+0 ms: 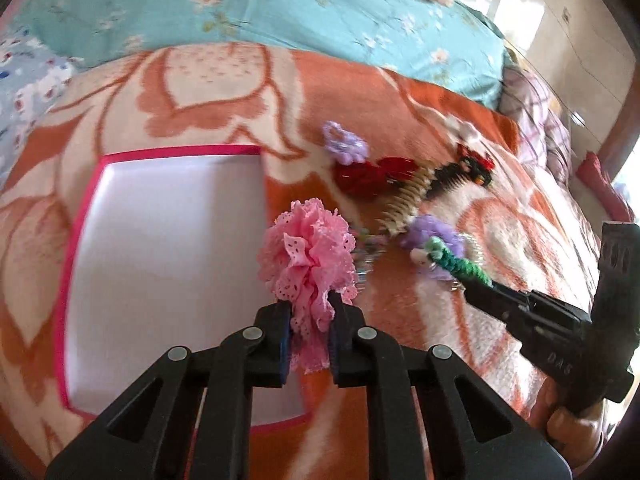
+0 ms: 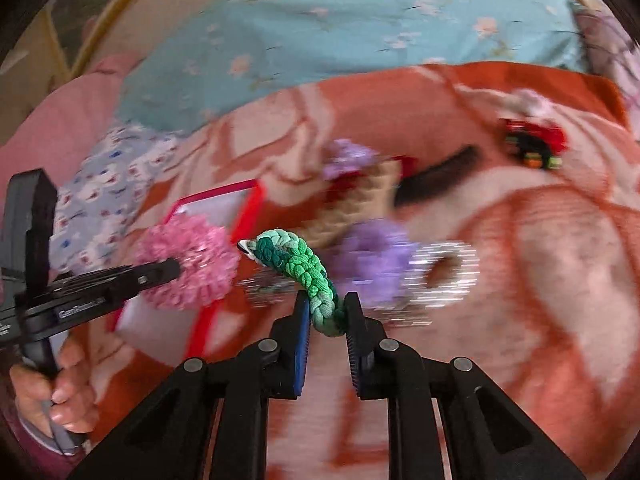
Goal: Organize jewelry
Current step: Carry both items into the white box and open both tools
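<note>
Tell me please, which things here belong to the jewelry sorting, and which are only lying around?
Belong to the job:
- pink lace scrunchie, in the left gripper
- green braided band, in the right gripper
- pink-rimmed tray
- purple scrunchies, combs, red bow

Just lying about:
- orange blanket
- turquoise floral bedding

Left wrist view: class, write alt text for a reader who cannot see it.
The left claw grips a pink lace flower scrunchie beside a white tray with a pink rim on an orange floral blanket. The right claw holds a green braided hair band.
</note>
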